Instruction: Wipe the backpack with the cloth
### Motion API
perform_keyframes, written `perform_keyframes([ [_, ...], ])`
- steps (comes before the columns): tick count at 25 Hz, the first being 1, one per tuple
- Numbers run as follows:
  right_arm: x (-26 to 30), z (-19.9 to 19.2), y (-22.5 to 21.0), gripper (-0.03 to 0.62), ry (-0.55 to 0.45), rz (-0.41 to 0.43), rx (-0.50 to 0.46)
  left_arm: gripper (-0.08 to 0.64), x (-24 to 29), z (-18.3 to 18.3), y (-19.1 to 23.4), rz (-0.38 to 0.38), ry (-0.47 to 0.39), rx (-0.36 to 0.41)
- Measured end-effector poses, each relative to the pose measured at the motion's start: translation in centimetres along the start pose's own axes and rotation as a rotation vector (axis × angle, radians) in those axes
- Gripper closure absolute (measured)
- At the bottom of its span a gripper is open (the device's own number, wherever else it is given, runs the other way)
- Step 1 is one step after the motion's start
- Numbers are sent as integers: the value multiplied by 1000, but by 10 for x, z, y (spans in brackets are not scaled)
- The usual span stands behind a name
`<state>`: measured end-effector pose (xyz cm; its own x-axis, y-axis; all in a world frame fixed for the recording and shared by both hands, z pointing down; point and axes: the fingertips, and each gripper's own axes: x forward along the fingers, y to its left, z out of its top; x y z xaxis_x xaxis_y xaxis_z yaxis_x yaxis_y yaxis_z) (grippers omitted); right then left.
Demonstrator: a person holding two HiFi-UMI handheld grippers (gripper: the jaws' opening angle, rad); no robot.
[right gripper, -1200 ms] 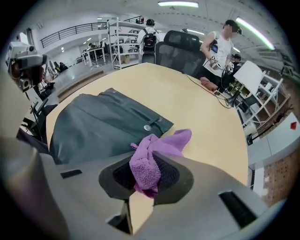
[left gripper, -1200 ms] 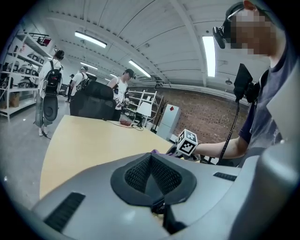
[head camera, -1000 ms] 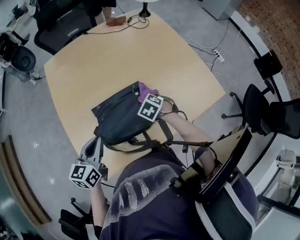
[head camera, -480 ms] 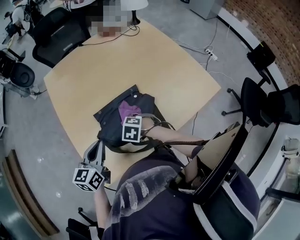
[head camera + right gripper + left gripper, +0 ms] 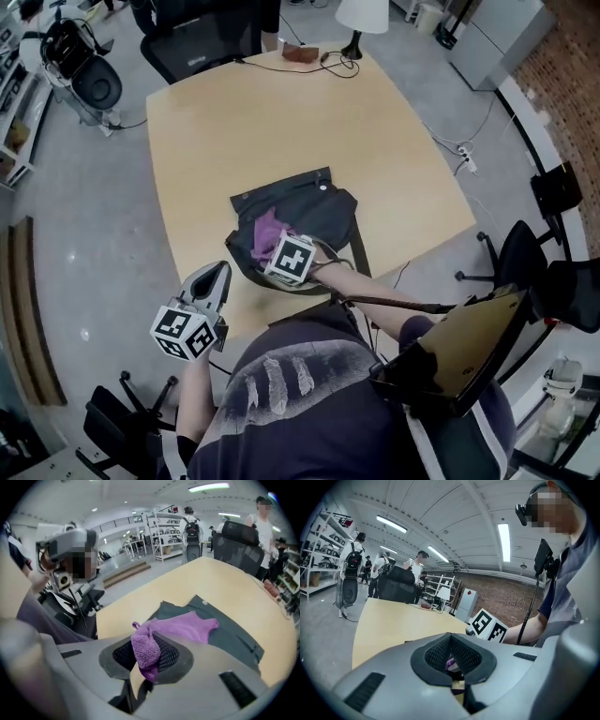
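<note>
A dark grey backpack lies flat on the wooden table. A purple cloth lies on its near left part. My right gripper is shut on that cloth; in the right gripper view a bunched end of the cloth is pinched in the jaws while the rest spreads over the backpack. My left gripper hangs at the table's near edge, left of the backpack, with its jaws together and nothing in them. In the left gripper view, the left gripper points at the right gripper's marker cube.
A table lamp and a small brown object with cables sit at the table's far edge. Office chairs stand behind the table and at the right. Several people stand in the background.
The right gripper has dragged the purple cloth across the backpack, from its far right end toward its near left part. The left gripper has stayed by the table's near edge.
</note>
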<state>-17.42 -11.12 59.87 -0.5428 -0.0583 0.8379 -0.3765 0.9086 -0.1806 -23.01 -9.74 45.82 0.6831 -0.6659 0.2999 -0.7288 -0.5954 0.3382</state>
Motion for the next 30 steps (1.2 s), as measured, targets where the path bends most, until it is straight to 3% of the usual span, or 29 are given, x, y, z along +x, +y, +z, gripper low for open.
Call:
perform_keyframes([
  [4,2,36,52,525,-181,251,97,552,-19,-7,11,32,-23,-22],
  [6,-7,49,64,525,-271,314,182,552,-26,-11,14,37,-27,-35],
  [10,-50,66,61,525,-441,377,399,552,-40,-14,15,31,-25,-53],
  [14,-90,65,50,525,-512,341,486,552,-46,-13,9,32,-33,-61],
  [19,-135,63,35,525,-617,277,463,552,-33,-5,-10,27,-37,-13],
  [24,-173,55,43,525,-690,289,368,552,-17,-7,-37,56,-30,-2],
  [30,-233,3,56,525,-766,309,315,552,16,-14,-108,58,-17,18],
])
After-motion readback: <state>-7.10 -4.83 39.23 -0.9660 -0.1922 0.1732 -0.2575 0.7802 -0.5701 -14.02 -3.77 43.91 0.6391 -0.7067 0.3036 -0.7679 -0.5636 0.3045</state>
